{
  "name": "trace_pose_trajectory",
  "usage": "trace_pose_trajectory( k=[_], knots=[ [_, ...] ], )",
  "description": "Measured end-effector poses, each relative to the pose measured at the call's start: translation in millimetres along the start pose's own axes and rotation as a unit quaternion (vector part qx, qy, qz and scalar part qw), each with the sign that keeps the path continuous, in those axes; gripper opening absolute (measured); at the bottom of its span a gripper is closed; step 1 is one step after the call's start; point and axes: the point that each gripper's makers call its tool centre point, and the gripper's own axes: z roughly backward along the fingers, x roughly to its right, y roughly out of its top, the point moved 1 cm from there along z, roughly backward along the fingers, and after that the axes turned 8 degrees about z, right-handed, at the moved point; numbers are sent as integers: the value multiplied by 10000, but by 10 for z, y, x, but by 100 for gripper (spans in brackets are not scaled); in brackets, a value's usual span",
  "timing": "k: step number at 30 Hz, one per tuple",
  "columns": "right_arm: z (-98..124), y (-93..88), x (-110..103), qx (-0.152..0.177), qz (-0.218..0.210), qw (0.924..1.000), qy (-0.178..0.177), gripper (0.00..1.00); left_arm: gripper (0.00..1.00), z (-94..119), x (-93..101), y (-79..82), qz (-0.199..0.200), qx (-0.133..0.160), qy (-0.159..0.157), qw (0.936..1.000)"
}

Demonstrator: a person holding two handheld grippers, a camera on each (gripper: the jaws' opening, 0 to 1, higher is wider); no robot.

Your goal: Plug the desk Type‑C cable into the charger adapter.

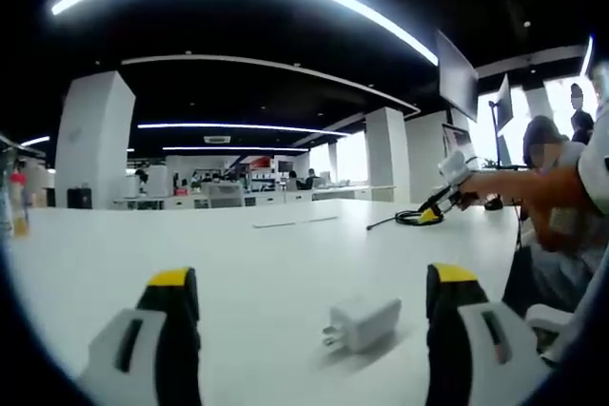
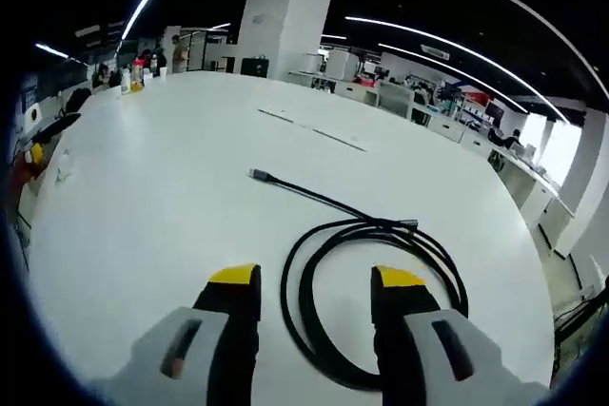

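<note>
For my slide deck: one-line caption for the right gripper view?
Open right gripper hovers over a coiled black cable on a white desk.

Left gripper (image 1: 312, 282): jaws spread wide apart, yellow tips level, nothing between the pads, rising from 6 o'clock in the left gripper view. Right gripper (image 2: 314, 282): jaws parted, gripping nothing, yellow-tipped, pointing toward 12 o'clock in the right gripper view. In the left gripper view that same right gripper (image 1: 440, 204) sits at 3 o'clock, held low, with the person's forearm (image 1: 533, 192) stretched out behind it.
</note>
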Motion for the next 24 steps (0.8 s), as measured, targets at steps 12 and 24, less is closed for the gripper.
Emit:
trace_pose_trajectory(
  k=[12,24],
  knots=[
    [-70,-29,-96,-323,-10,9987,389,31,99,10,-18,-6,-33,-50,21,10000],
    [-94,-41,-118,-518,-61,9966,645,22,99,24,-32,-28,-55,-152,46,9999]
  ],
)
